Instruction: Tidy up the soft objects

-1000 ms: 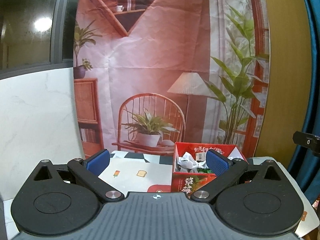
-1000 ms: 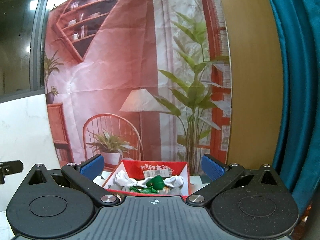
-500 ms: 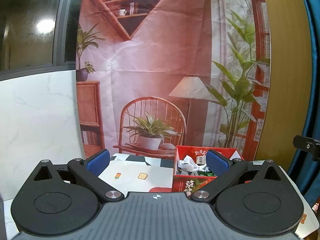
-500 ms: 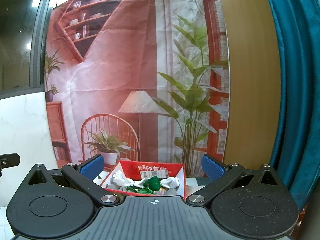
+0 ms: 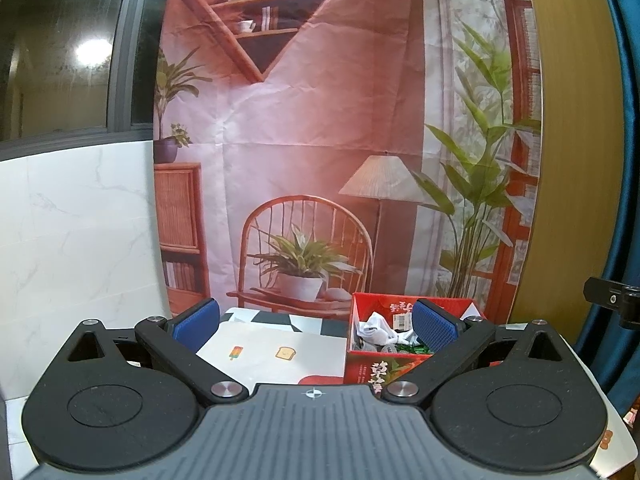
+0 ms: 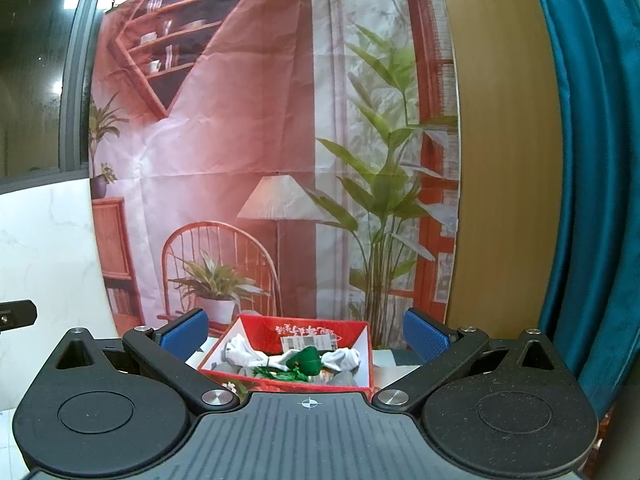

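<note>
White socks (image 6: 256, 356) lie crosswise, apparently, in red box (image 6: 362, 364).

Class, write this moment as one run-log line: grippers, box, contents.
left gripper: open, empty | right gripper: open, empty | red box: on table, open | contents: white socks, green soft item

Pale surface (image 5: 588, 364), white picture-printed mat (image 5: 272, 350) lying on it, red box (image 5: 366, 370) of soft items beside the mat

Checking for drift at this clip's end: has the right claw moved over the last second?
Yes. The right claw has risen slightly: the red box sits marginally lower in view, and the printed backdrop has shifted down.
</note>
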